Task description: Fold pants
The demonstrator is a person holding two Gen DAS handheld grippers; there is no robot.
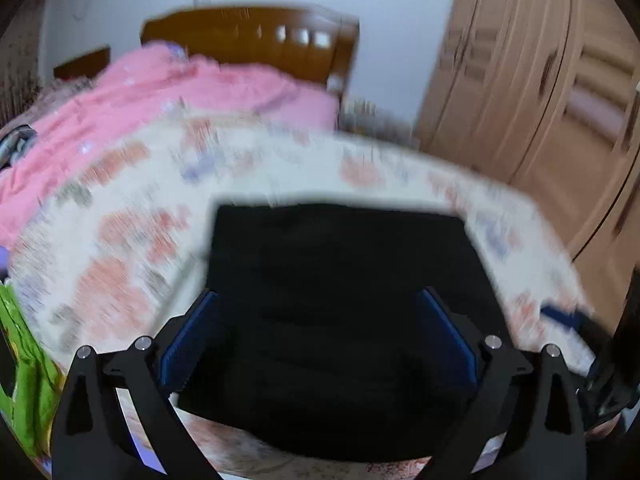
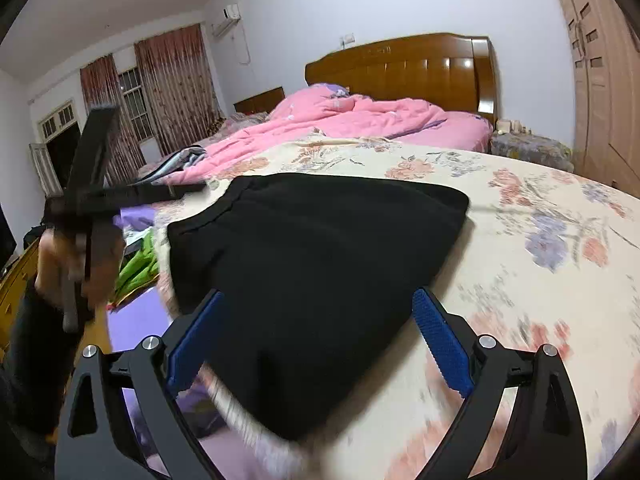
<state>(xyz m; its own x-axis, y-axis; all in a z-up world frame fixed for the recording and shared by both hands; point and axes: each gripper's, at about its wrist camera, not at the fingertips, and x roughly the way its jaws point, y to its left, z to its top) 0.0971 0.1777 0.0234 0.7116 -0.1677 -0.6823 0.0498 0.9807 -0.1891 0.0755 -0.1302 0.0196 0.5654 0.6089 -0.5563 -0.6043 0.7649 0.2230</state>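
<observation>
- Across the left wrist view, blurred throughout: one left gripper (image 1: 318, 332), its two blue pads (image 1: 188, 340) spread wide with nothing pinched between them.
- One pair of black pants (image 1: 340, 312), folded into a squarish bundle, lying flat on the bedspread under and beyond the pads; its near edge is partly hidden by the gripper's black arms.
- One floral bedspread (image 1: 132, 240), cream with pink and lilac blooms; the pattern is smeared.
- One pink quilt (image 1: 168, 92), heaped toward the bed's head.
- One wooden headboard (image 1: 256, 36), brown, its edges hard to make out.
- One wooden wardrobe (image 1: 532, 92), cut off at the right edge; door count unclear.
- One green cloth (image 1: 28, 360), at the lower left, cut off by the frame.
- Across the right wrist view, sharper: one right gripper (image 2: 320, 340), its two blue pads standing far apart and empty, the pants (image 2: 320, 264) lying between and beyond them without being pressed.
- Pants' near corner hangs blurred at the bed's edge; the waistband lies toward the far left.
- One left gripper (image 2: 100, 196) at the left, raised off the bed, held by one hand (image 2: 68, 264); both blurred, its jaw spacing unreadable from this side.
- Two patterned curtains (image 2: 172, 88) beside a barred window.
- One air conditioner (image 2: 226, 20), high on the wall.
</observation>
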